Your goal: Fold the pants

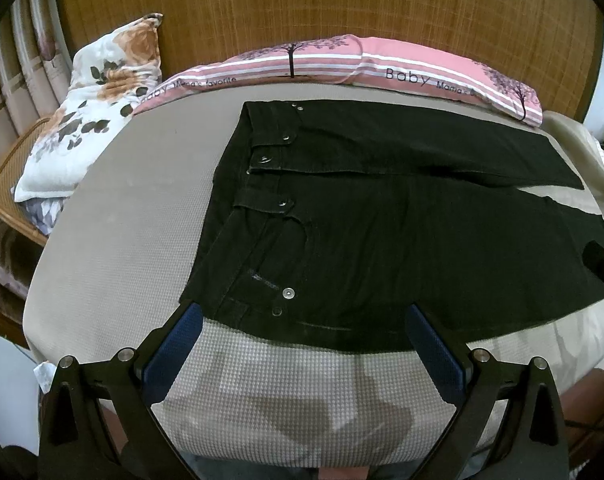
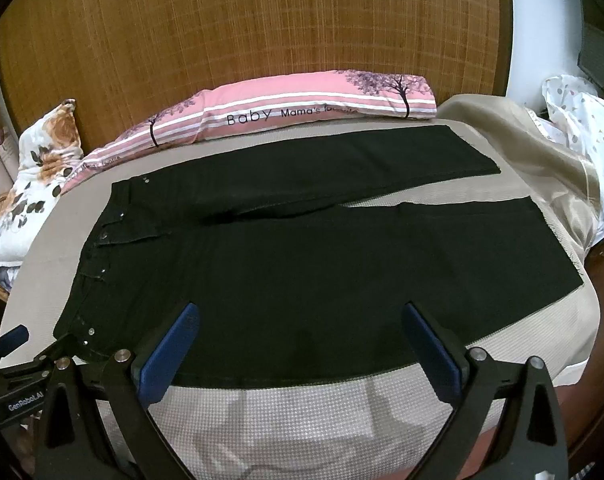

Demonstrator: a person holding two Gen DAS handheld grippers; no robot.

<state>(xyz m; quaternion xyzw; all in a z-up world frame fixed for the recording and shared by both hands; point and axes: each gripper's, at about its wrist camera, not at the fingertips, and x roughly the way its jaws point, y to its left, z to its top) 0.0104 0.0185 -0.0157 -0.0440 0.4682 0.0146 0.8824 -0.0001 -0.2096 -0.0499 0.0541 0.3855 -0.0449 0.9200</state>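
Black pants (image 2: 302,264) lie flat and unfolded on the bed (image 2: 302,420). At their near edge, left claw (image 1: 302,328) and right claw (image 2: 300,328) hover spread, empty.

Pretty dim indoor light, seems to come from above. Soft shadows pool on the bedsheet (image 1: 286,412) just behind the fingers (image 1: 174,356). Black pants (image 2: 302,280) ahead lose detail. Heavy fisheye bending and dark vignette at edges, slightly grainy
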